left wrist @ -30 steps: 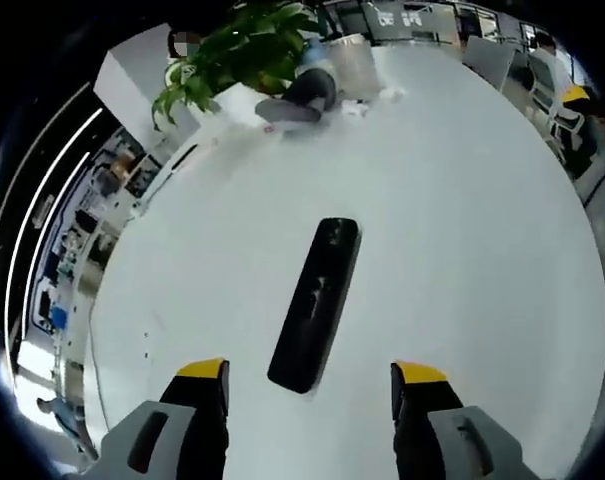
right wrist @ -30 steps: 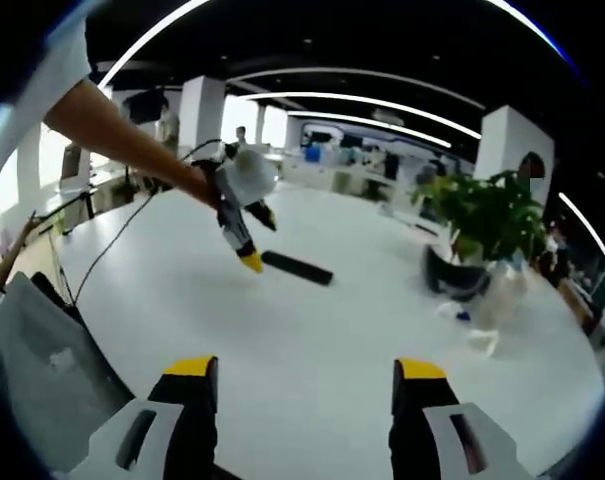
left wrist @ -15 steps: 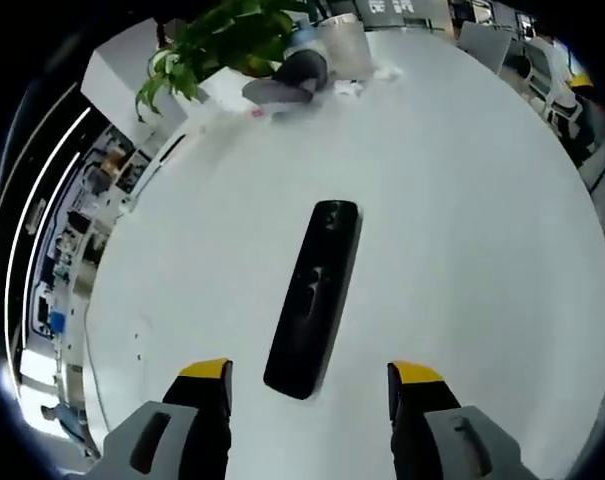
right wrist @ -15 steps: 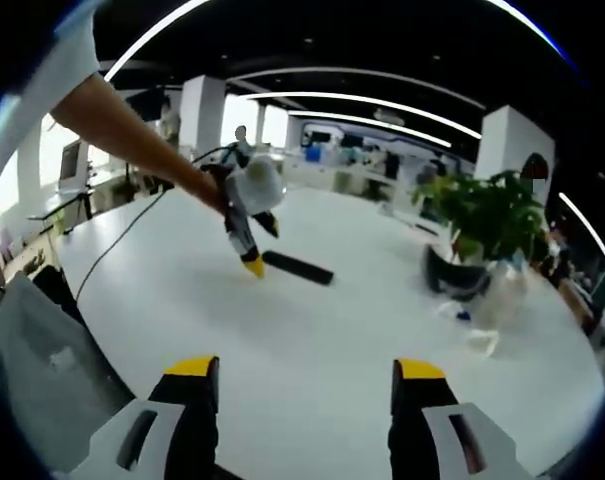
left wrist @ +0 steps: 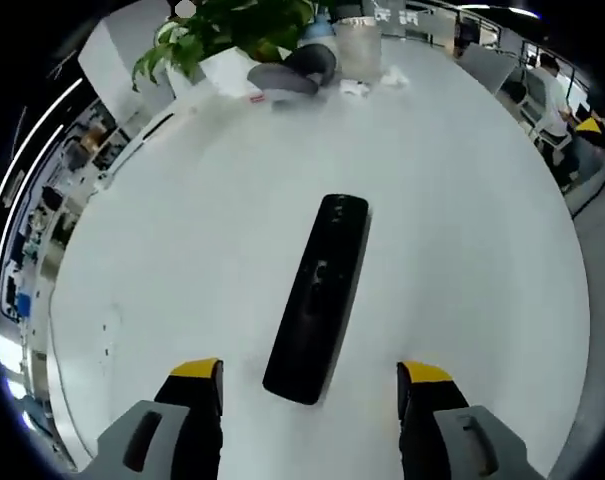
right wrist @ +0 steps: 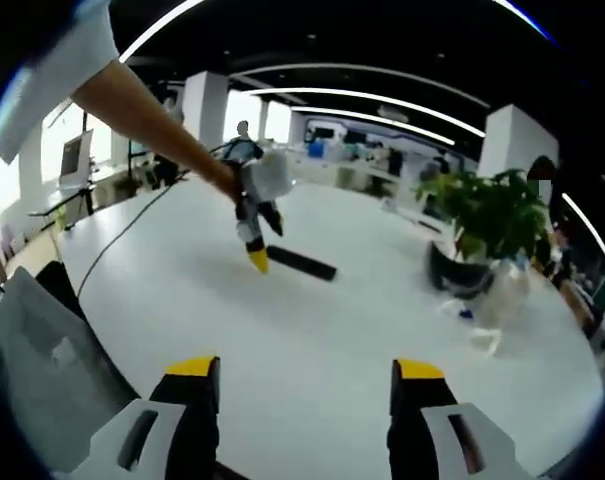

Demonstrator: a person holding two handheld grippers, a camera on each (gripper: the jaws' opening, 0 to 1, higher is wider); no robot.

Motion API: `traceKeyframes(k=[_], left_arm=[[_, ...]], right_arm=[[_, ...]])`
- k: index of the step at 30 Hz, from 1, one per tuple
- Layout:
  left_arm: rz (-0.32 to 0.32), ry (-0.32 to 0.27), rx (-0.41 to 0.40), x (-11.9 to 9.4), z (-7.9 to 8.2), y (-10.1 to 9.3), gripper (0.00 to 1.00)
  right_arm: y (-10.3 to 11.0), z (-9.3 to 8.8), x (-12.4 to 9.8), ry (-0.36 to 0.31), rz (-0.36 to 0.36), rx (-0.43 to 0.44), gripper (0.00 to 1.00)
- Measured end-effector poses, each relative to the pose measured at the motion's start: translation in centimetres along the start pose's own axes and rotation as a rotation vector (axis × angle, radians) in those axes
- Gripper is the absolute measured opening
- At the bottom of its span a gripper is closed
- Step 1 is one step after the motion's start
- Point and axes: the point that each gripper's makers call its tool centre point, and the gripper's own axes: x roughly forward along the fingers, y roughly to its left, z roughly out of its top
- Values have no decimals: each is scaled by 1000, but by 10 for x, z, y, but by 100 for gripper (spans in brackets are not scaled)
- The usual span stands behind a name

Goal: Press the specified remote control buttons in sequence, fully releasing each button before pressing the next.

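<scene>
A long black remote control (left wrist: pixel 319 297) lies flat on the white table (left wrist: pixel 462 250), its near end between and just ahead of my left gripper's (left wrist: pixel 310 378) yellow-tipped fingers. That gripper is open and hovers above the remote without touching it. In the right gripper view the same remote (right wrist: pixel 300 264) sits far out on the table, and the left gripper (right wrist: pixel 255 240) hangs over its near end, held by a person's outstretched arm (right wrist: pixel 147 115). My right gripper (right wrist: pixel 294 375) is open, low over the near part of the table (right wrist: pixel 312 340), with nothing between its fingers.
A potted plant (left wrist: pixel 244 35) in a dark pot, a grey container (left wrist: pixel 354 48) and crumpled papers (left wrist: pixel 382 80) stand at the far table edge. The plant (right wrist: pixel 482 225) and papers (right wrist: pixel 480 335) are right of the remote in the right gripper view. A cable (right wrist: pixel 122 230) trails across the table.
The left gripper has drifted a little closer over the remote and shifted slightly right. The right gripper has hardly moved.
</scene>
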Motion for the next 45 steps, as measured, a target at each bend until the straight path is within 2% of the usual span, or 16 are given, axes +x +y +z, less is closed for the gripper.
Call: traceKeyframes(k=[3, 6, 8, 13, 26, 31, 38, 45], left_arm=[[-51, 11, 1, 2, 0, -6, 66], [-117, 33, -67, 4, -4, -13, 59], [-108, 21, -39, 4, -3, -9, 58], [-119, 18, -27, 3, -3, -11, 57], [-125, 93, 16, 4, -4, 3, 37], [-133, 102, 82, 3, -4, 0, 25], [-116, 110, 90, 4, -4, -1, 24], [-104, 142, 95, 3, -4, -3, 23]], right_arm=[[0, 1, 0, -1, -1, 4, 67], [0, 0, 0, 1, -1, 0, 67], [0, 0, 1, 3, 1, 0, 66], [1, -1, 1, 8, 3, -6, 66], [3, -3, 3, 21, 13, -13, 65], [2, -2, 3, 22, 10, -11, 65], [1, -2, 2, 17, 6, -10, 65], [1, -1, 1, 11, 3, -11, 64]])
